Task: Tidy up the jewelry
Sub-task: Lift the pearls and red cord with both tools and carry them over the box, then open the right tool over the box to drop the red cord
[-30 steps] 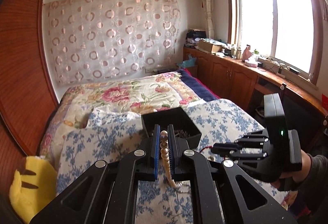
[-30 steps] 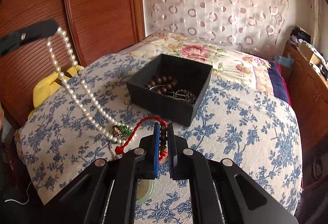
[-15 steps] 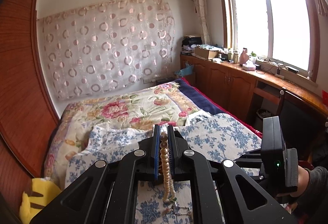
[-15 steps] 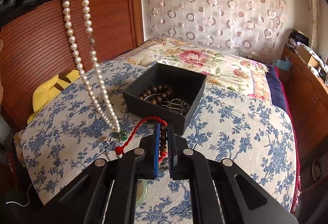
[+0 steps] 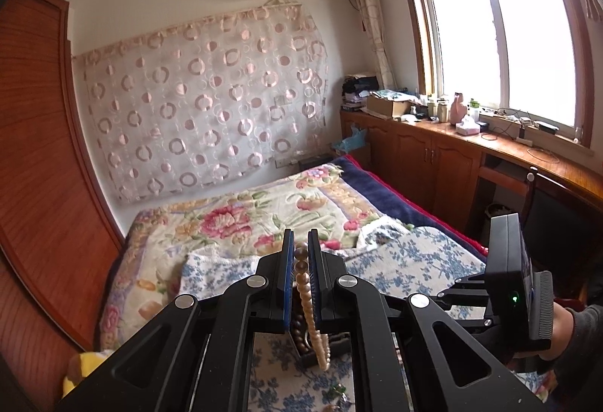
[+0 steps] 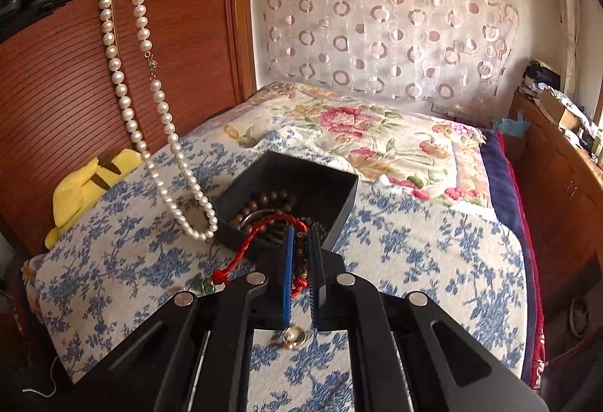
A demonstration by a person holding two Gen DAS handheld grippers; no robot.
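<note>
The left hand-held gripper [image 5: 300, 255] is clamping a long white pearl necklace [image 6: 150, 110], which is hanging in a double strand with its lowest loop just beside the left wall of the open black square box [image 6: 331, 193]. That box is sitting toward the middle of the bed [image 6: 433, 246], on the blue floral cover, and is holding dark brown wooden bead bracelets [image 6: 271, 199]. The right hand-held gripper [image 6: 302, 242] is clamped on a red cord bracelet with brown beads [image 6: 260, 229], held over the box's near wall.
</note>
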